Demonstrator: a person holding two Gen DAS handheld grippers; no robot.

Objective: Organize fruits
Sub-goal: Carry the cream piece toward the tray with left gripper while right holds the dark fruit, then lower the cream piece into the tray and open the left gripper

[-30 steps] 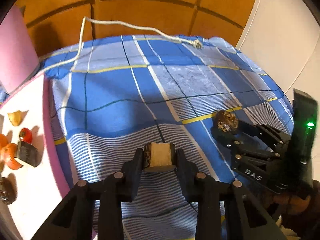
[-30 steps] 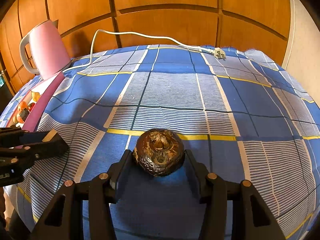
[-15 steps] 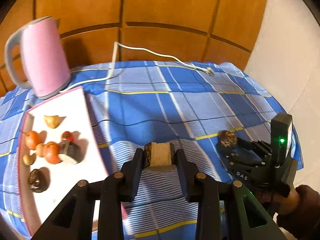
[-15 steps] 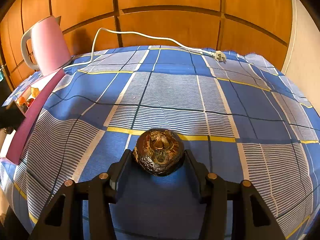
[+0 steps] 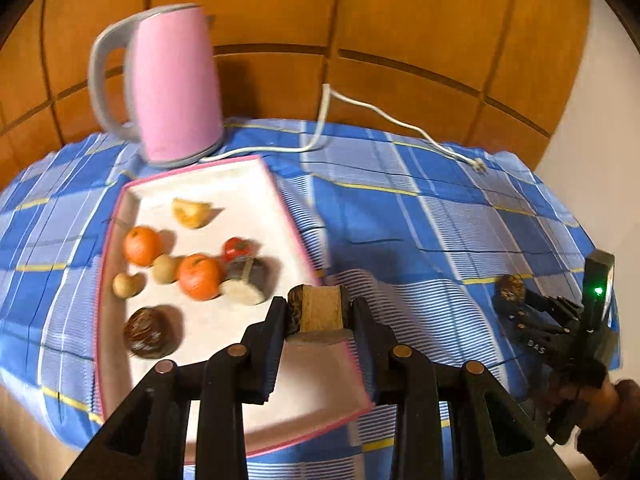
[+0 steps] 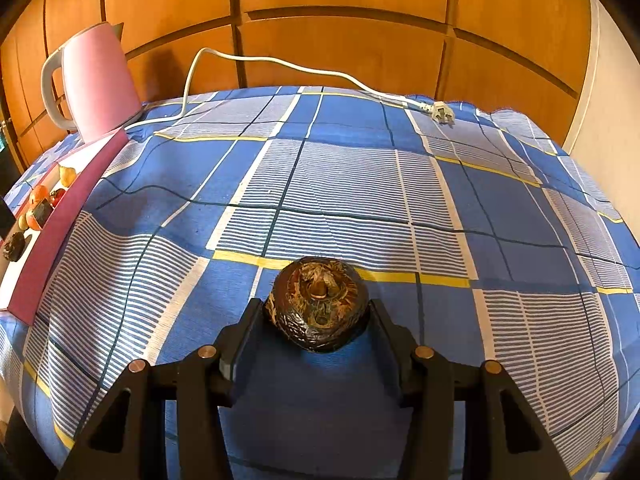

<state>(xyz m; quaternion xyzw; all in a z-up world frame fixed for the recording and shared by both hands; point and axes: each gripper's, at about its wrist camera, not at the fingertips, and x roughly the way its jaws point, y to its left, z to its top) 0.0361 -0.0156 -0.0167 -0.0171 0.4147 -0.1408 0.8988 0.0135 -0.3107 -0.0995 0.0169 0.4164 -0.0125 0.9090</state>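
My left gripper (image 5: pixel 319 312) is shut on a cut fruit piece (image 5: pixel 319 308) with a tan face and dark rind, held over the right edge of the pink-rimmed white tray (image 5: pixel 236 182). On the tray lie two oranges (image 5: pixel 142 245), a small red fruit (image 5: pixel 236 249), a similar cut piece (image 5: pixel 246 282), a dark round fruit (image 5: pixel 148 333) and other small pale fruits. My right gripper (image 6: pixel 317 312) is shut on a dark brown round fruit (image 6: pixel 318 305) above the blue checked cloth (image 6: pixel 360 184). From the left wrist view that right gripper (image 5: pixel 510 294) sits at the far right.
A pink kettle (image 5: pixel 172 84) stands behind the tray, its white cord (image 6: pixel 280 66) and plug (image 6: pixel 442 112) trailing across the cloth's far side. Wooden panels back the table. A person's hand (image 5: pixel 600 396) holds the right gripper near the table's right edge.
The left gripper swung left and rose with its cut piece, bringing the tray and kettle into view. The right gripper stayed still with its fruit.
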